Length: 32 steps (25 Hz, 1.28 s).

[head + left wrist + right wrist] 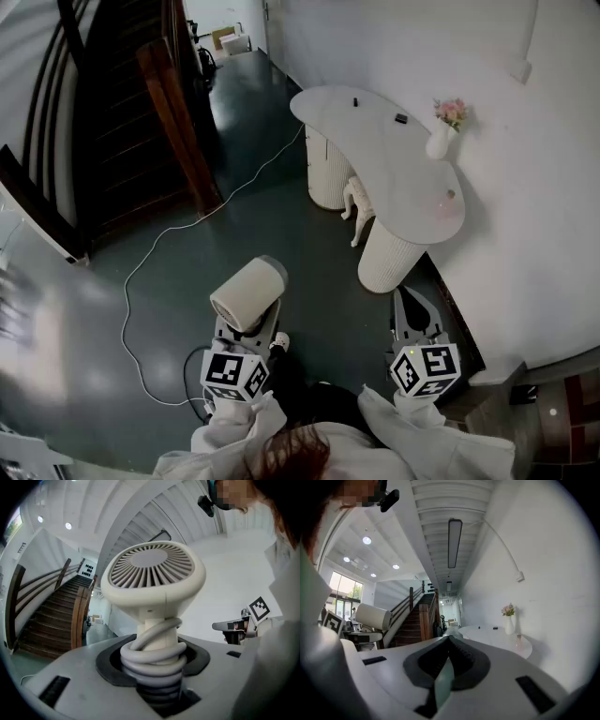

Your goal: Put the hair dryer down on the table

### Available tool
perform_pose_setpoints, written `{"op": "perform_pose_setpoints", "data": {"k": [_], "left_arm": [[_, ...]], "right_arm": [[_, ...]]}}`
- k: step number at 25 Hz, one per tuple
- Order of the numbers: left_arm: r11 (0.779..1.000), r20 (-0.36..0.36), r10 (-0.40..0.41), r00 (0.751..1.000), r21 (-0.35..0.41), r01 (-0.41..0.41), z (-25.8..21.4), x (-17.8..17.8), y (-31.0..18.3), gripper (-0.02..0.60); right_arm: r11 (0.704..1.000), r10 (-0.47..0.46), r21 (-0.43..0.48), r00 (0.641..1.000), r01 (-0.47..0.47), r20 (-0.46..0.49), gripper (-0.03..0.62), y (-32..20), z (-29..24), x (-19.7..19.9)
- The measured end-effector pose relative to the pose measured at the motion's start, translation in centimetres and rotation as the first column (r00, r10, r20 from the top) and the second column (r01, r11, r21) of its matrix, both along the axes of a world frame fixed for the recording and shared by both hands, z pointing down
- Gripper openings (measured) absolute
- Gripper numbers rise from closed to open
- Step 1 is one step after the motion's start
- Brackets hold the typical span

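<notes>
Dryer [248,293] (handle clenched by the left gripper [246,342] jaws) is well short of the tabletop [375,141]; next, carry it over. Right gripper [412,314] jaws pressed together, empty.

White table [367,131] with flower vase [438,142]

Even indoor light, strong fisheye bend in all three views.
The head view is dim over the dark floor [281,244], the white wall [525,187] brightest, and its left edge is smeared, probably by motion blur. In the right gripper view round ceiling spots [366,540], a long tube lamp [454,536] and a window [344,605] give the light, and the corners fall black. In the left gripper view the hair dryer [152,581] is sharp, softly shaded beneath; the staircase [54,620] bows.
</notes>
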<state>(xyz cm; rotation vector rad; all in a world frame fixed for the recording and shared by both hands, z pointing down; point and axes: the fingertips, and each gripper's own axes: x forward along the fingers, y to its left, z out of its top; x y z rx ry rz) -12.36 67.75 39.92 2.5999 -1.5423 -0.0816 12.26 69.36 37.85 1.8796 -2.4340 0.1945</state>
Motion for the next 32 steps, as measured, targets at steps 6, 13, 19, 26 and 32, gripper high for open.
{"op": "perform_pose_setpoints", "data": {"k": [6, 13, 19, 26, 32], "left_arm": [[1.0, 0.004, -0.009, 1.0, -0.005, 0.009, 0.2, 0.0, 0.6, 0.212], [0.999, -0.011, -0.046, 0.999, 0.002, 0.046, -0.3, -0.8, 0.6, 0.212], [0.998, -0.005, -0.055, 0.998, -0.013, 0.055, 0.0, -0.9, 1.4, 0.212], [0.996, -0.005, -0.076, 0.997, -0.054, 0.075, 1.2, -1.4, 1.4, 0.212], [0.995, 0.014, -0.077, 0.997, -0.068, 0.078, 1.7, -1.6, 0.0, 0.212]], "right_arm": [[0.999, 0.018, 0.03, 1.0, -0.018, 0.002, 0.049, 0.4, -0.5, 0.3], [0.999, 0.028, 0.037, 1.0, -0.028, -0.003, 0.049, 0.7, -0.7, 1.0], [0.999, 0.022, 0.03, 1.0, -0.022, -0.003, 0.049, 0.8, -0.5, 1.1], [1.0, 0.014, -0.013, 1.0, -0.014, 0.009, 0.049, 0.2, 1.0, 1.0], [1.0, 0.008, -0.022, 1.0, -0.008, 0.018, 0.049, -1.9, 1.4, 0.6]]}}
